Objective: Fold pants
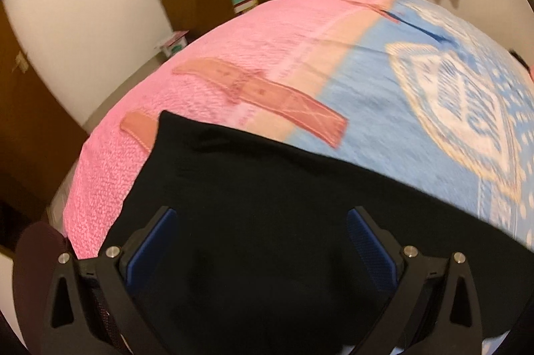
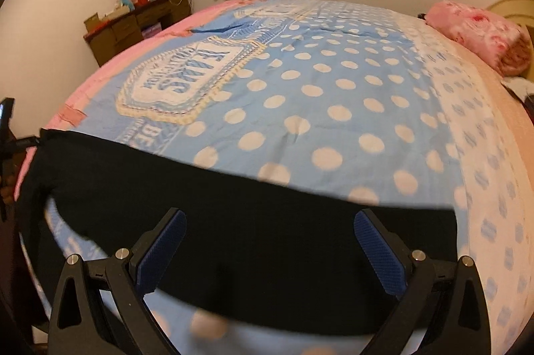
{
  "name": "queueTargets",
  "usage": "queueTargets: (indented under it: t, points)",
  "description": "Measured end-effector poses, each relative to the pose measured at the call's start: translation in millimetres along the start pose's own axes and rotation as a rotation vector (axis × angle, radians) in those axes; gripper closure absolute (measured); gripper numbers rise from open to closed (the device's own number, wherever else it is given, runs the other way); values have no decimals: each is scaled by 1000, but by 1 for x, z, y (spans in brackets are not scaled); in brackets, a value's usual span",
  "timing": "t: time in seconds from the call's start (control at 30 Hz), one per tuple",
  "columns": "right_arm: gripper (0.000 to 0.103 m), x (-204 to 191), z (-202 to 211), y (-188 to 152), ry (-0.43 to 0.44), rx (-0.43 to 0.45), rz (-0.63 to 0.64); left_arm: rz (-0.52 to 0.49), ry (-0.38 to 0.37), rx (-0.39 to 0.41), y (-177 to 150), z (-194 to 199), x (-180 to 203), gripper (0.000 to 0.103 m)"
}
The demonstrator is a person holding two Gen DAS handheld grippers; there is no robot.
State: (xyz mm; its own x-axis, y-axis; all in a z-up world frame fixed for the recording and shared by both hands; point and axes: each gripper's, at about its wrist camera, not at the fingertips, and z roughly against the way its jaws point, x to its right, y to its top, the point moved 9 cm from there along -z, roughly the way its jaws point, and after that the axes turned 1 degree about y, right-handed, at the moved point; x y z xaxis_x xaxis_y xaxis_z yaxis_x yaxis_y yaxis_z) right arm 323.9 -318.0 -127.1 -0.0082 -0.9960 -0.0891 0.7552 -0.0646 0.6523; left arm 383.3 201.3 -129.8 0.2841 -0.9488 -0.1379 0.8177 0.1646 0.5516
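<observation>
We judge the step in hand to be the reach for the pants [image 2: 267, 215], before any fold is made. Left claw [image 1: 260, 241] is released, pads wide apart, hovering over the black cloth with nothing between them. Right claw [image 2: 270, 241] likewise released, spread above the long dark band.

To do this well: we would bring each claw down onto an edge, not the middle of the cloth, so the pads pinch only the layers we mean to take. Left should take the near-left end, where the fabric reaches the side of the bed [image 2: 367, 94]; right should take the squared-off right end. Lift both together and keep the span taut, or the middle will sag and crease. Some motion blur in both views, so a slower approach seems wise.

The pants: black, matte, soft-looking, few visible details; seams and waistband too dark to tell. They lie flat across the near part of the bed, running left to right as a long strip. Far edge fairly straight. In the right wrist view the left end narrows and curves toward the near side, with bedcover showing beneath the curve. Right end is cut square. Whether already halved leg on leg, we cannot tell.

Bedcover is blue with pale dots, pink toward the left.
</observation>
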Motion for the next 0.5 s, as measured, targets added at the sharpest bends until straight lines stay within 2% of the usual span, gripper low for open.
queueTargets:
  t: [0.2,0.43,0.5]
  points:
    - [1,3,-37,11,49,-52,57,38,50,-48,8,-25,-12,0]
    - [1,0,-69,-3,103,-167,141,176,-2,-171,13,-54,-3,0]
    - [1,2,-71,-7,93,-180,175,212,1,-191,16,-60,-1,0]
